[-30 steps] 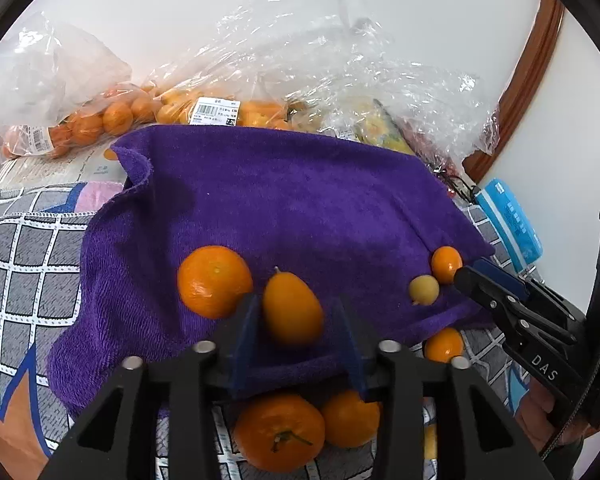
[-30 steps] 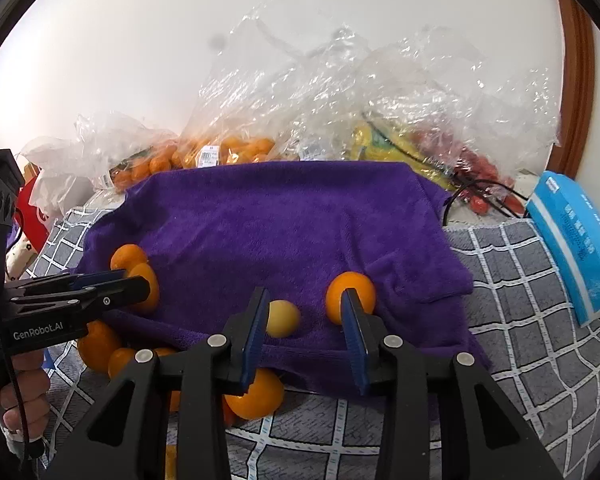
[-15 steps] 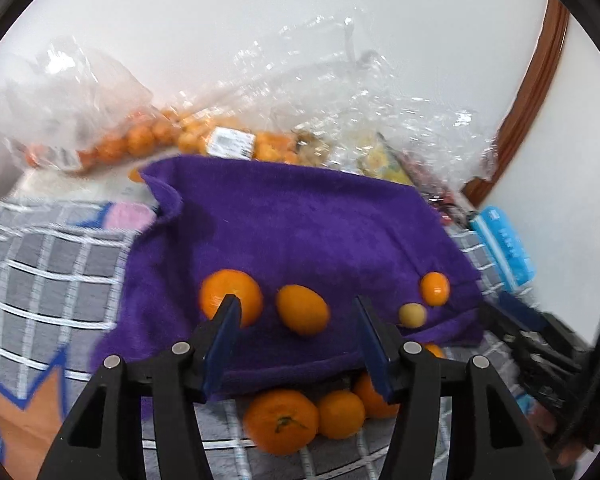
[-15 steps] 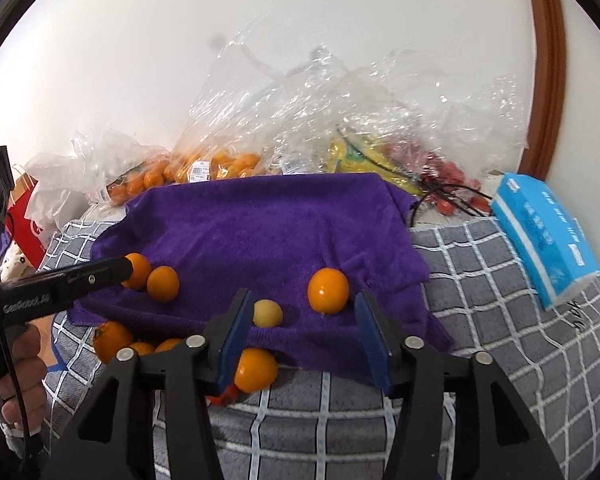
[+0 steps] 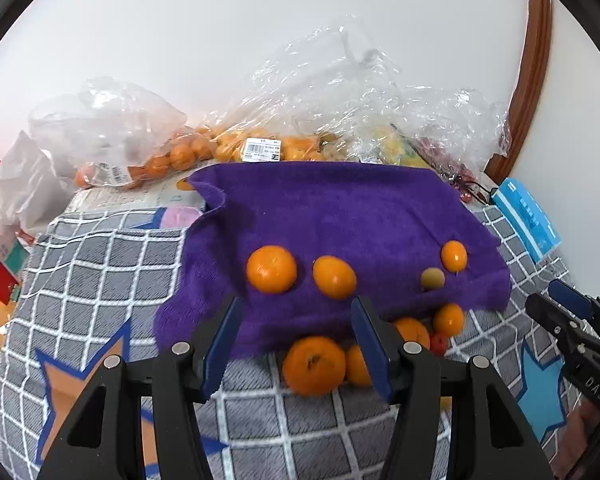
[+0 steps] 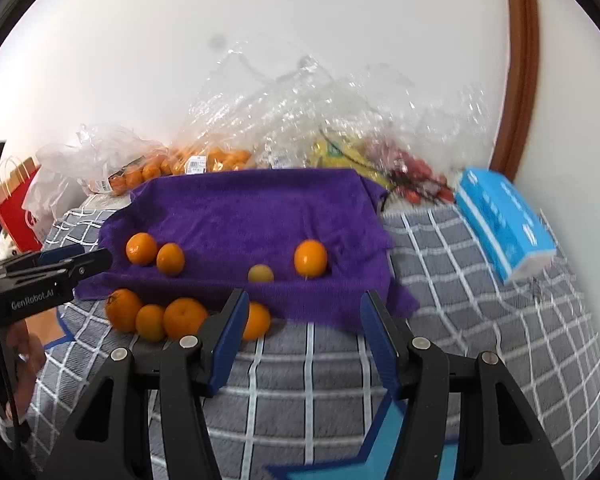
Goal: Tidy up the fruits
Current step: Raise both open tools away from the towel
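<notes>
Left to right. My left claw [image 5: 296, 344] stands released, nothing between the blue pads; its jaws have just been opening. Ahead of it on the purple towel [image 5: 340, 208]: a round orange [image 5: 271, 269] and, just beside it on the right, an oval orange [image 5: 334, 277], both lying free. Further right on the towel sit a small yellow-green fruit [image 5: 432, 279] and a small orange [image 5: 454, 256], close together near the right edge. Below the towel's front hem, on the grey checked cover [image 5: 100, 264], a loose cluster of oranges [image 5: 314, 365] waits, not yet sorted. My right claw [image 6: 300, 332] is also released and empty, jaws just been opening, hanging over the cover in front of the hem. Far right of it lies a blue tissue pack [image 6: 504, 228]. Bags of fruit [image 6: 204, 164] are piled at the back by the wall.

Step, as I judge it: placing done for four pieces, both claws free between picks. Next move likely calls for dropping onto one of the cluster oranges, jaws centred wide around it, clamping gently so it doesn't roll off.
</notes>
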### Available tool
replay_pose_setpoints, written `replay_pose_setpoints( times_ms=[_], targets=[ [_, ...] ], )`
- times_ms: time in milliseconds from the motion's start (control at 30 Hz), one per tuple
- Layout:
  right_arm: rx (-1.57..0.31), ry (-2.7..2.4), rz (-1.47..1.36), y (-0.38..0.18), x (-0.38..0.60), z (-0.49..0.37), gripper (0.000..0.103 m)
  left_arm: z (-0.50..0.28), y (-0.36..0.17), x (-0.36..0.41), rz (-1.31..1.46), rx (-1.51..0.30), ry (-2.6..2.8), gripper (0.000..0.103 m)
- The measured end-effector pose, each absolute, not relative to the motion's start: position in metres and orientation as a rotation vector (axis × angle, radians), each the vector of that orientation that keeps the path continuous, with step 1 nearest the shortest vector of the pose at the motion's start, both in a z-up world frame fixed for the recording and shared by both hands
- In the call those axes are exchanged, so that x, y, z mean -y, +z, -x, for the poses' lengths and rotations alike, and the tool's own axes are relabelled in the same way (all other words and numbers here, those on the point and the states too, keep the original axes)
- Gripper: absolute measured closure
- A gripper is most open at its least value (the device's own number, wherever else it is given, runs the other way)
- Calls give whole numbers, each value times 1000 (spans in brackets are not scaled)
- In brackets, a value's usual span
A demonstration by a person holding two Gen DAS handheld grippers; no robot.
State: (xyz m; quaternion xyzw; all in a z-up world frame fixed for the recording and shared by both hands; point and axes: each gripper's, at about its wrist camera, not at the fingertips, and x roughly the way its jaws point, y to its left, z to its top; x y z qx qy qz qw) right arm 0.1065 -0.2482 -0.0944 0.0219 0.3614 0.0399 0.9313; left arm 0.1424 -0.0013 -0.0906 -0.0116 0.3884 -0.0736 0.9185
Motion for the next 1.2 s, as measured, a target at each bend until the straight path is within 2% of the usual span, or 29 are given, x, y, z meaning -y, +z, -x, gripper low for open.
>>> replay_pose_setpoints(
  times_ms=[733,1200],
  targets=[
    [-679,103,-84,-52,259,-3,46,-60,-73,-4,99,-797,-124,47],
    [-595,173,-109,-9,263,24,46,-40,-8,12,36,-718,-155,46]
  ],
)
